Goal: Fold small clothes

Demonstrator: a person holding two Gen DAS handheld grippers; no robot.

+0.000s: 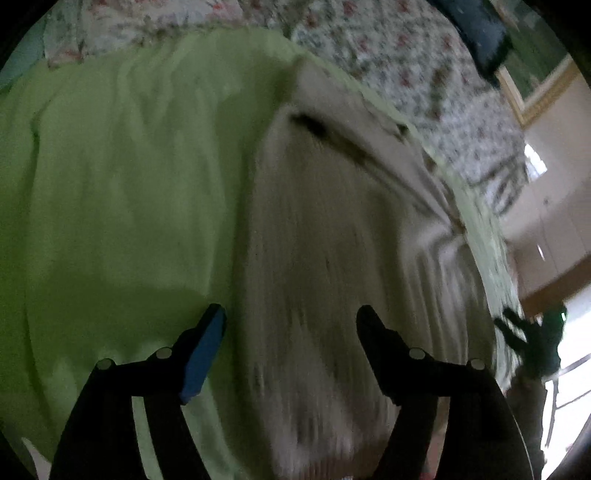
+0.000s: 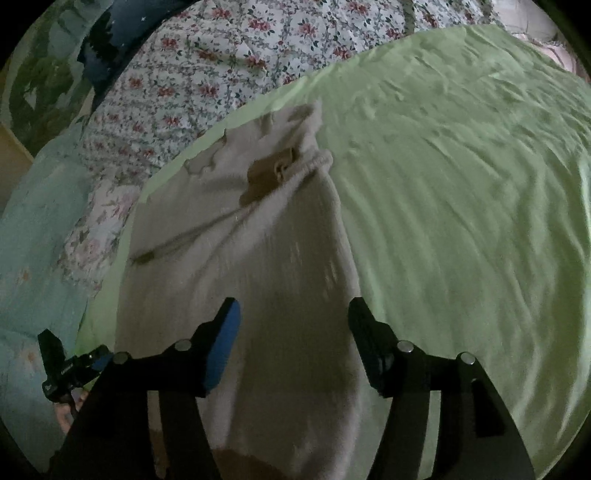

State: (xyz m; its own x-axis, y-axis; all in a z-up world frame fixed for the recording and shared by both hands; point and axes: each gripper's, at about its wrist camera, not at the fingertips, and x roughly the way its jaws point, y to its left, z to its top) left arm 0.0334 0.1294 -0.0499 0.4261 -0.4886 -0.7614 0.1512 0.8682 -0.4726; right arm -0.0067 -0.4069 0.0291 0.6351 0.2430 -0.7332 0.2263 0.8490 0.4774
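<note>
A beige knit garment (image 1: 332, 236) lies stretched lengthwise on a light green sheet (image 1: 122, 192). In the right wrist view the garment (image 2: 266, 258) shows a ribbed waistband, a tan patch (image 2: 267, 175) and a drawstring (image 2: 173, 243) at its far end. My left gripper (image 1: 291, 325) is open and empty, its jaws spread over the garment's near left edge. My right gripper (image 2: 293, 321) is open and empty above the garment's near right edge. The other gripper also shows small at the right in the left wrist view (image 1: 532, 339) and at the left in the right wrist view (image 2: 70, 365). The left view is motion-blurred.
A floral quilt (image 2: 207, 74) lies bunched beyond the green sheet (image 2: 461, 192). A pale teal blanket (image 2: 40, 236) lies to the left in the right wrist view. A dark blue object (image 1: 476, 29) sits at the far edge. Light-coloured cupboards (image 1: 546, 221) stand beyond the bed.
</note>
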